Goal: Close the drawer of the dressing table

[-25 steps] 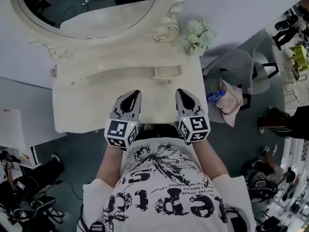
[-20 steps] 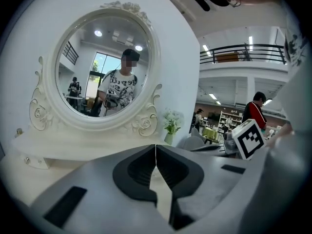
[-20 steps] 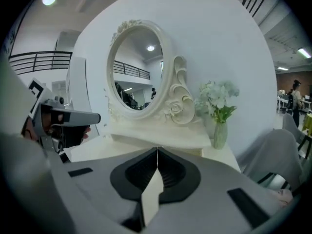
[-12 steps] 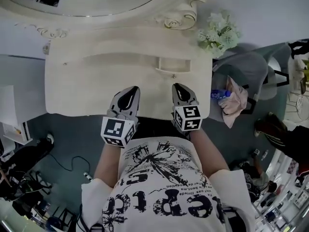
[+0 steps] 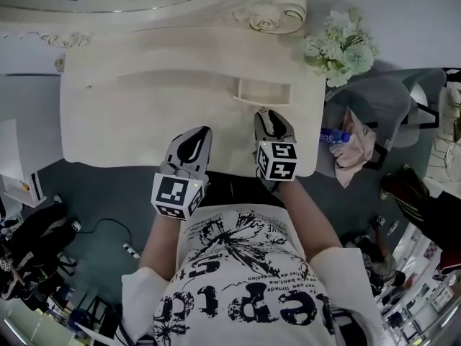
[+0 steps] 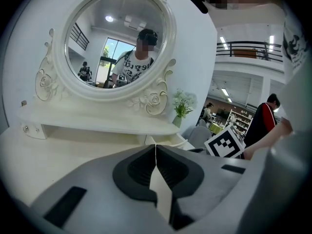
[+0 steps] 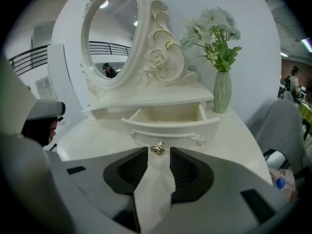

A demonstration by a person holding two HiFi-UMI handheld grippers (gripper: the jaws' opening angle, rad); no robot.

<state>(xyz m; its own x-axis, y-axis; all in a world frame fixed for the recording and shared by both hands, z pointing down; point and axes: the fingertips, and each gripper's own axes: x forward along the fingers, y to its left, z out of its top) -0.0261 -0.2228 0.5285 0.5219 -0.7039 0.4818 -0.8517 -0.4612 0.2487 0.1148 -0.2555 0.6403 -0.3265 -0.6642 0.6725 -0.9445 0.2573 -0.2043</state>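
Drawer (image 7: 171, 126) — cream, curved front, shiny knob (image 7: 157, 148) — ahead of right hand-held gripper (image 7: 159, 150), jaws opening, empty; left hand-held gripper (image 6: 155, 146) closed.

The right gripper (image 7: 158, 152) is opening its fingers. The metal knob (image 7: 157, 148) of the open drawer (image 7: 170, 123) sits just at the gap between their tips, with no finger pressing it. A green vase (image 7: 222, 91) with flowers stands on the white surface (image 7: 239, 135), to the right of the drawer.
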